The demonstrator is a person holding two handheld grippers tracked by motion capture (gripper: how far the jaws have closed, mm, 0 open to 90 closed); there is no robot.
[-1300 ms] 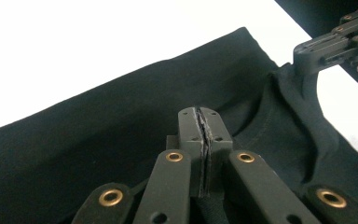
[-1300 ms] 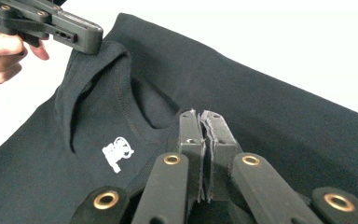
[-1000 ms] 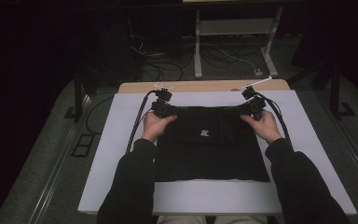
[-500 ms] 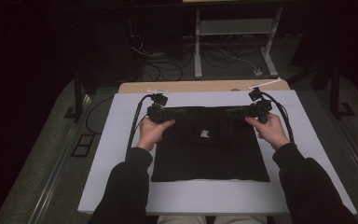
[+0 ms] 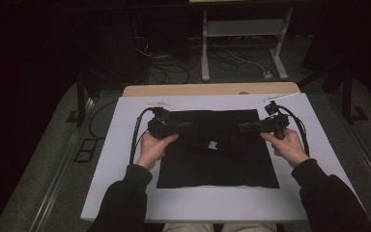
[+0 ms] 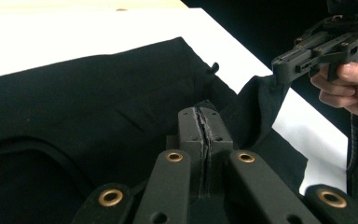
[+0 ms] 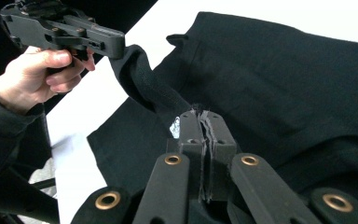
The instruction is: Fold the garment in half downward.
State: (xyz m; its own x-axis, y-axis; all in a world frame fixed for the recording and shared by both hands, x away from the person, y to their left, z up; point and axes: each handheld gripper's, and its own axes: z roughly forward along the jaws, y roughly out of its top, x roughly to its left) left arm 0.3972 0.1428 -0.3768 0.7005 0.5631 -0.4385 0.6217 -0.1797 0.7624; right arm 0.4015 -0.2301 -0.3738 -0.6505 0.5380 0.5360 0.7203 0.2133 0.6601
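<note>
Person wears dark long sleeves (image 5: 125,198) reaching the wrists. Each hand grips a matte black two-jaw gripper: left gripper (image 5: 186,125), right gripper (image 5: 244,127). Black linkage arms carry brass-coloured rivets (image 6: 111,197); small screws sit nearer the jaw tips than those rivets. Black cable (image 5: 136,137) trails behind the left gripper.

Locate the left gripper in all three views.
High view: left gripper sits left of centre, fingers shut on the black garment.
Left gripper view: its own fingers rise bottom centre, pinching cloth.
Right gripper view: top left, held in a hand.
Shared landmark: the white table cover.
</note>
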